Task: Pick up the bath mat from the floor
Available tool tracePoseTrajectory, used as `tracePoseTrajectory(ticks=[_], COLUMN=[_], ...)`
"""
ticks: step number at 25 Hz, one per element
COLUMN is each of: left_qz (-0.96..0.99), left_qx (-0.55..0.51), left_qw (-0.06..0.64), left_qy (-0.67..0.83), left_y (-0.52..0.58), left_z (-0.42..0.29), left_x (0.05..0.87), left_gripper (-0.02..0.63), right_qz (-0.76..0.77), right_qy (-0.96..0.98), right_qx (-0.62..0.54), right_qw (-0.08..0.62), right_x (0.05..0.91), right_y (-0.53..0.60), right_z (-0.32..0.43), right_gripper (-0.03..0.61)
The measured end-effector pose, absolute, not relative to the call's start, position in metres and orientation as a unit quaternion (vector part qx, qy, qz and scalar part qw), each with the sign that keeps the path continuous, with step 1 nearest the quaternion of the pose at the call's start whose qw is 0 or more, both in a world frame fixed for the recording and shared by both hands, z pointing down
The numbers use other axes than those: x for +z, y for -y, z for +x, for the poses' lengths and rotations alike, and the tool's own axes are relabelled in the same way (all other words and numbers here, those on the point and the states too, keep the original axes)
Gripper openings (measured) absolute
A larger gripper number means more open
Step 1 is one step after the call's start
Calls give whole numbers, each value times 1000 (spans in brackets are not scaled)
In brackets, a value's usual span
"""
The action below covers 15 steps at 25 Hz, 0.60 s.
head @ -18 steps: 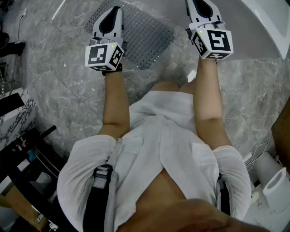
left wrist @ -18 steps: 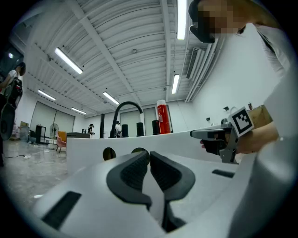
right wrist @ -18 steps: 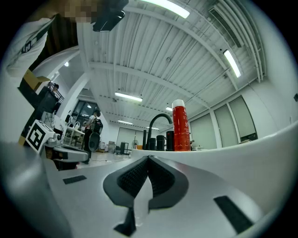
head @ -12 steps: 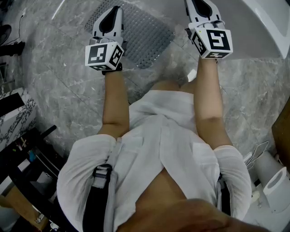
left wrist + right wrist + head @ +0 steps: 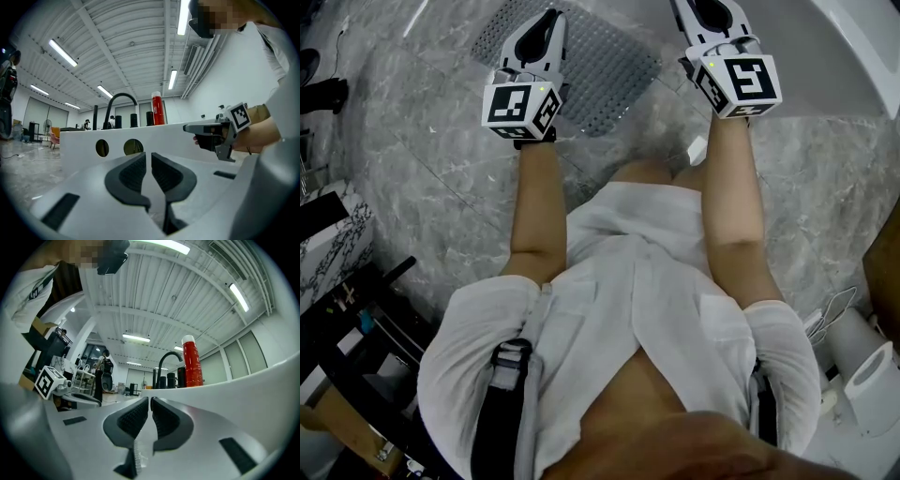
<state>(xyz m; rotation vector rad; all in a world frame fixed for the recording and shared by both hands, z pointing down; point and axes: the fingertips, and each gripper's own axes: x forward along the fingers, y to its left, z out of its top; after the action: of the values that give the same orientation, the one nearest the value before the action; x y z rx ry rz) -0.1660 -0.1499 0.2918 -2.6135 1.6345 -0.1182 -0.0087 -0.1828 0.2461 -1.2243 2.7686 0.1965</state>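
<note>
Only the head view shows the bath mat. It lies flat on the floor at the top centre of the frame, a greyish rubbery sheet with rounded corners, covered in rows of small studs. The floor is glossy grey stone with pale veins. The left gripper hangs over the mat's left part. The right gripper runs off the top edge just right of the mat, so its tips are not seen there. A smooth white bathtub with a curved rim fills the upper right corner.

The gripper views give what the head view cannot. In each, the jaws with their black ribbed pads are drawn together to a thin slit, and nothing sits between the left pair. In the right gripper view a thin, studded, translucent strip shows low in the frame beneath the pads. It may be the mat's edge, but the view is too poor to say. These views also show two round holes in the tub's wall, a black arched faucet and a red cylindrical bottle on its rim.
</note>
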Motion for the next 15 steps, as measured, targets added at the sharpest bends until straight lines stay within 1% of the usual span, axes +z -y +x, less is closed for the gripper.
tracePoseTrajectory(ticks=[5,6,9,15], left_qz=[-856,-857,-860,-864], left_qx=[-74,-81,-100,-169], left_qw=[4,0,-14,-62], left_qy=[-512,-509,-501,-471], left_y=[152,152,154,162], left_z=[-152,-150,-145,-133], left_x=[336,345,372,453], left_gripper=[31,31,32,57], right_qz=[-396,-395,-390,-383], right_qy=[-915,-915,-918,-921], right_qx=[61,57,49,49], right_qw=[54,56,57,44], right_x=[256,258,265,278], right_y=[185,185,188,196], right_z=[-9,-9,-8,-11], right_gripper=[37,45,104,144])
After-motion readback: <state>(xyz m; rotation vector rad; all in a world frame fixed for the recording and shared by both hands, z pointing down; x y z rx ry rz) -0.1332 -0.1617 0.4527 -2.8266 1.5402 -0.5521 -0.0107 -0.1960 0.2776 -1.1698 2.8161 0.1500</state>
